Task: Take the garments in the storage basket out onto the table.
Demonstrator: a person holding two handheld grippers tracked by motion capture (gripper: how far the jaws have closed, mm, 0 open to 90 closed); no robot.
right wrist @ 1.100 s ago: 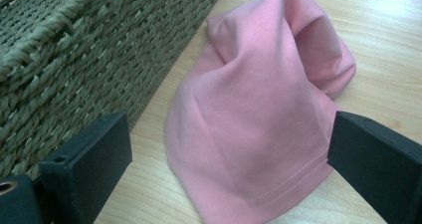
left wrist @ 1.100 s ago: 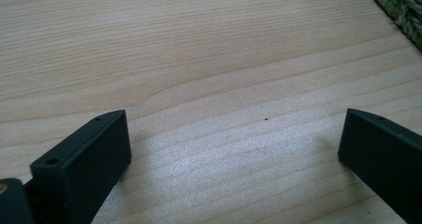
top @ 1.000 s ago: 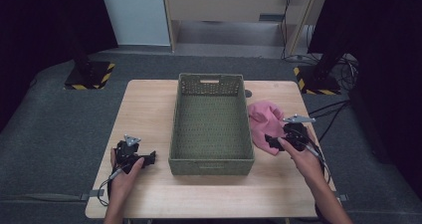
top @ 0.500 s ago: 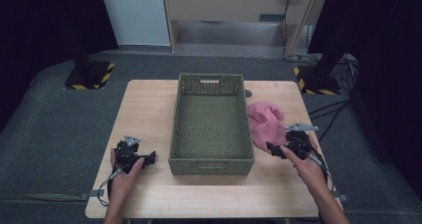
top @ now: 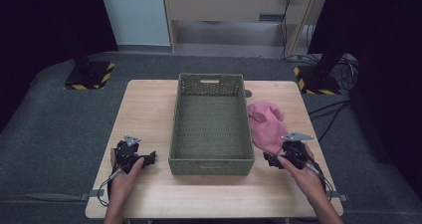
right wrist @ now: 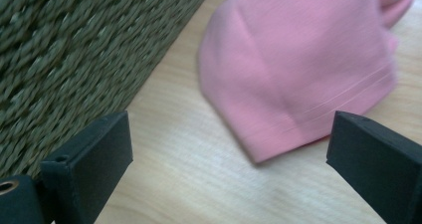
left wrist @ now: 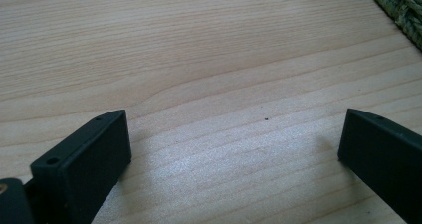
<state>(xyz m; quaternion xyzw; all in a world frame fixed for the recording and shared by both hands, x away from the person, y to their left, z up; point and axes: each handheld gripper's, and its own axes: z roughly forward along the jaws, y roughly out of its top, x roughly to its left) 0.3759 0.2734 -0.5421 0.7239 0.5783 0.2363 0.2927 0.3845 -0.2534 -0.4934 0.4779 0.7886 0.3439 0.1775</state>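
— Two hand-held grippers were on the counter, one at each side of the green woven basket. Which one was doing the work?

— The right hand-held gripper, by my reading. It sat low at the near right, jaws spread wide and empty, pointed at the pink cloth. In the right gripper view the cloth's hemmed near edge lay just ahead of the jaws and between their lines, not yet touched.

— And where did the cloth lie?

— Flat on the counter to the right of the basket, just beside its right wall, loosely bunched toward the far end. The basket itself was empty.

— Why approach from the near side?

— Probably because the hem faced the person there, thin and easy to pinch, and a low, open approach lets one jaw slide under it.

— And the left hand-held gripper?

— Resting at the near left, close to the basket's near left corner, jaws open with nothing between them. The left gripper view showed bare wood and a bit of the basket's weave at the far right. I'd judge it was parked there out of the way, though near enough to steady the basket if needed.

— So the cloth seemed bound for the basket?

— That's my guess.
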